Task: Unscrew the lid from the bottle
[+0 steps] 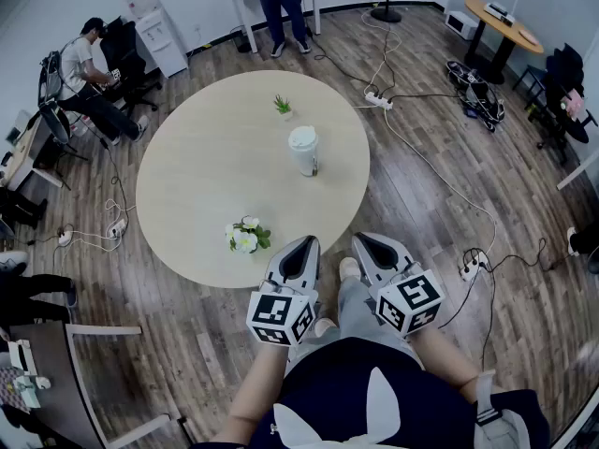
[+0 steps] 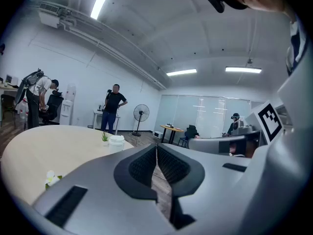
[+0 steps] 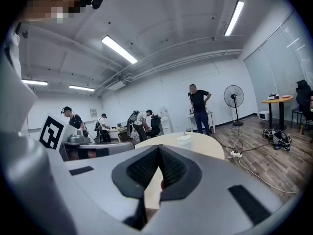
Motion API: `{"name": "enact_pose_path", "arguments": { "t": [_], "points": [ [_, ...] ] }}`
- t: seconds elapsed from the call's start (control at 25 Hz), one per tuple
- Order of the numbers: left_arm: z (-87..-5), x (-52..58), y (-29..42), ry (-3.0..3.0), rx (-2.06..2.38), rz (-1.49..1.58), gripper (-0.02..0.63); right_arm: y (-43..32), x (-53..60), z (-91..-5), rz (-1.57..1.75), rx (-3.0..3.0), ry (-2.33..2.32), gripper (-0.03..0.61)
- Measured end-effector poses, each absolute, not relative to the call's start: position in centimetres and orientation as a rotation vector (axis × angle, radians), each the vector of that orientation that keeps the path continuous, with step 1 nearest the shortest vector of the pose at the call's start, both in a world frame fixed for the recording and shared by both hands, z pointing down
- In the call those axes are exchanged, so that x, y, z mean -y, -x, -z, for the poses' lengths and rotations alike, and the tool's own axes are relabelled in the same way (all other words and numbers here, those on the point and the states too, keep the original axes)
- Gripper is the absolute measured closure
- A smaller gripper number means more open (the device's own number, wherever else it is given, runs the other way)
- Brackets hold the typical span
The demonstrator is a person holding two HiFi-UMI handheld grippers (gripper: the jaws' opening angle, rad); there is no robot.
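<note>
A white bottle [image 1: 304, 151] with a white lid stands upright right of the middle of the round beige table [image 1: 201, 171]; it shows small in the left gripper view [image 2: 116, 143] and in the right gripper view [image 3: 184, 139]. My left gripper [image 1: 301, 245] hangs just past the table's near edge, shut and holding nothing. Beside it my right gripper [image 1: 367, 241] is off the table over the floor, also shut and holding nothing. In each gripper view the ribbed pads meet, left gripper [image 2: 156, 151] and right gripper [image 3: 158, 151]. Both are well short of the bottle.
A white flower bunch [image 1: 245, 237] lies near the table's front edge, left of my left gripper. A small green plant [image 1: 283, 107] stands behind the bottle. Cables and a power strip [image 1: 378, 99] trail over the wood floor at right. People stand at desks at the back and left.
</note>
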State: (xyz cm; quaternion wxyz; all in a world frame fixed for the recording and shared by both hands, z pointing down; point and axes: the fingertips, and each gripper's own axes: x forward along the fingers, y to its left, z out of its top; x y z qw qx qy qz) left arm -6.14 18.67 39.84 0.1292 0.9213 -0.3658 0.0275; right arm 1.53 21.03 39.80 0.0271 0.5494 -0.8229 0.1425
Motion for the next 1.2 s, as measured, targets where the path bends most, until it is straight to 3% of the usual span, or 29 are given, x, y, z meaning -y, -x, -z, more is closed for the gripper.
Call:
{"name": "enact_pose_path", "arguments": {
  "t": [0.72,0.8,0.92,1.0,1.2],
  "points": [
    [-39.5,-8.1,6.1,-2.68,1.181,-0.176,0.584,-3.3,-9.4,-39.7,-0.433,2.505,-1.705,0.571],
    [-39.5,-6.7,5.9,-2.688,1.187,-0.191,0.576,-3.3,-7.9,-39.6,-0.448,2.52,-1.682,0.484],
    [-40.1,-5.0,5.5,-2.674,1.154,-0.219,0.434,-3.5,-6.0,-39.6,-0.463,2.538,-1.655,0.413],
    [-41.0,-4.1,5.2,-2.661,1.127,-0.249,0.375,-3.6,-5.0,-40.0,-0.476,2.542,-1.636,0.358],
    [-42.5,-1.8,5.0,-2.663,1.148,-0.291,0.31,-3.9,-2.6,-41.3,-0.507,2.534,-1.573,0.268]
  ]
}}
